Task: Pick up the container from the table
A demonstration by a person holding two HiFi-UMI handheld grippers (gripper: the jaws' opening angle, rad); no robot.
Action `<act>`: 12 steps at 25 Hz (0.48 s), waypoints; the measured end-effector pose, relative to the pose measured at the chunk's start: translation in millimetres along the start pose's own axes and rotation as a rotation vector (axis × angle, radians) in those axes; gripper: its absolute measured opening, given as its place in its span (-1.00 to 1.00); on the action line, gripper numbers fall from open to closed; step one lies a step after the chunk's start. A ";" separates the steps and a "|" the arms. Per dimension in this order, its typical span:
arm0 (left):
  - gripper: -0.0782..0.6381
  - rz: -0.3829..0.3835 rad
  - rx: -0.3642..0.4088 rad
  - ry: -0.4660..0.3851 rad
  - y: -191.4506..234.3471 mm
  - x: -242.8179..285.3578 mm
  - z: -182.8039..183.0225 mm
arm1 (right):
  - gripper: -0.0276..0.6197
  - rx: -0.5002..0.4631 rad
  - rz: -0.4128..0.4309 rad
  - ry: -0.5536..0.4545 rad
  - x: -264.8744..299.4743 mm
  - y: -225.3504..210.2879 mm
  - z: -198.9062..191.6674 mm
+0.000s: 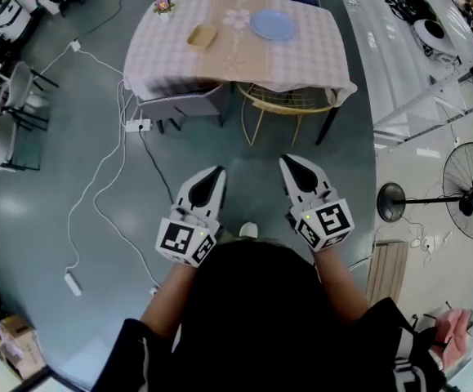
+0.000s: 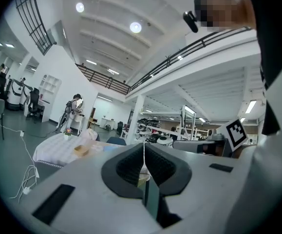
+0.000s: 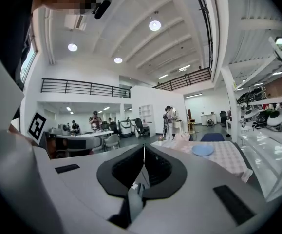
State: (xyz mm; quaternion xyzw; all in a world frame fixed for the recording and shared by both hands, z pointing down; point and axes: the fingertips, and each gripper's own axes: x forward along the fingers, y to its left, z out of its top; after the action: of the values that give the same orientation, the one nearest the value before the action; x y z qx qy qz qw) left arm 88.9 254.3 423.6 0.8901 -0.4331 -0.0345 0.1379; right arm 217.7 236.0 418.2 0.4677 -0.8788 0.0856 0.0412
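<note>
Item: small tan rectangular open container (image 1: 203,36), flat on the pale checked-cloth table (image 1: 301,64), toward its left end, long axis slightly askew to the table's long edges. My left gripper (image 1: 216,172) and right gripper (image 1: 288,163): jaws pressed together, empty, well short of the table.

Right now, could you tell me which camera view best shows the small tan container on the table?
The head view: the small tan rectangular container lies visible from above on the checked tablecloth. The left gripper view shows it small and side-on; the right gripper view does not show it.

Container (image 1: 202,36) left of plate (image 1: 273,25), on table (image 1: 301,62)
</note>
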 end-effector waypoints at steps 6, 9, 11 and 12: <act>-0.76 0.032 0.024 -0.008 1.5 -6.3 -4.0 | -0.86 0.024 -0.009 0.012 -12.4 -1.6 -10.2; -0.36 0.013 -0.003 0.022 1.6 -3.7 -11.9 | -0.52 0.063 -0.015 0.032 -18.1 -8.4 -18.6; -0.29 -0.012 -0.035 0.031 -1.4 -1.4 -16.2 | -0.44 0.074 -0.008 0.041 -20.9 -13.9 -21.7; -0.29 -0.022 -0.044 0.034 -3.4 -0.8 -18.3 | -0.43 0.072 -0.003 0.047 -21.8 -15.9 -22.7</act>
State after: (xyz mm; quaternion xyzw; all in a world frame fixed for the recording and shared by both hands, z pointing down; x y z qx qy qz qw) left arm 94.3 260.9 440.2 0.8920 -0.4201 -0.0303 0.1642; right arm 242.9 249.4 438.9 0.4680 -0.8733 0.1279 0.0450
